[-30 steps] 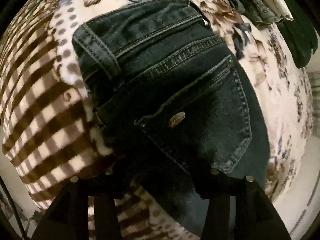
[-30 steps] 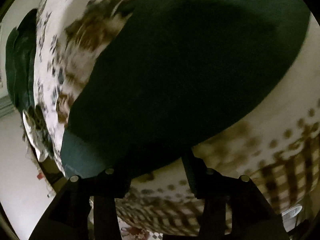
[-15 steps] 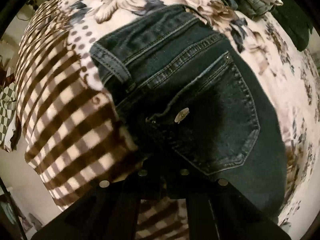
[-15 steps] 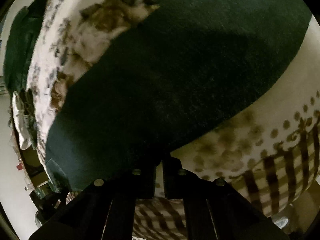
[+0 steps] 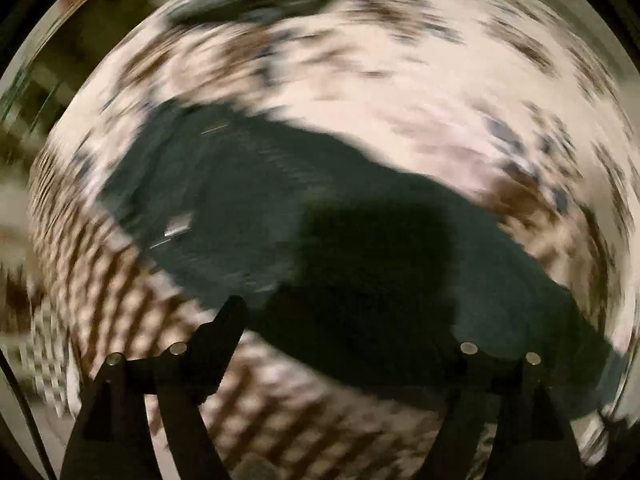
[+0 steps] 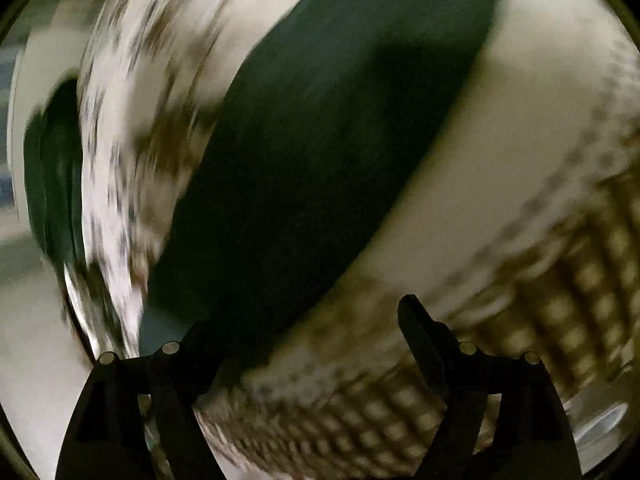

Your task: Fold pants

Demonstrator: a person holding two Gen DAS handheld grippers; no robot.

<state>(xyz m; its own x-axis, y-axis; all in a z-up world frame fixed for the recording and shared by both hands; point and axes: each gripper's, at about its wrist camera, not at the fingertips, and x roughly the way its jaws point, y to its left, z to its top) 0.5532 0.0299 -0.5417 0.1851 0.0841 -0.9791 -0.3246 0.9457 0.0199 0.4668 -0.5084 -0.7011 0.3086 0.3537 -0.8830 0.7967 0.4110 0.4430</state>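
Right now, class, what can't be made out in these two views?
- Left wrist view: pocket and stitching of the jeans, smeared by motion blur.
- Left wrist view: clothes pile at the top edge, blurred.
- Right wrist view: jeans hem, blurred and shadowed.
- Both views: blanket pattern, streaked.

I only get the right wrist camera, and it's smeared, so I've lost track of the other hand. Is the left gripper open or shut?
Observer: Open. The left gripper has its fingers wide apart with nothing between them.
Operator: Is it over the jeans?
Observer: Partly. One finger shows against the striped blanket, the other against the jeans.
Operator: Any landmark on the denim?
Observer: A small metal glint, too blurred to identify.
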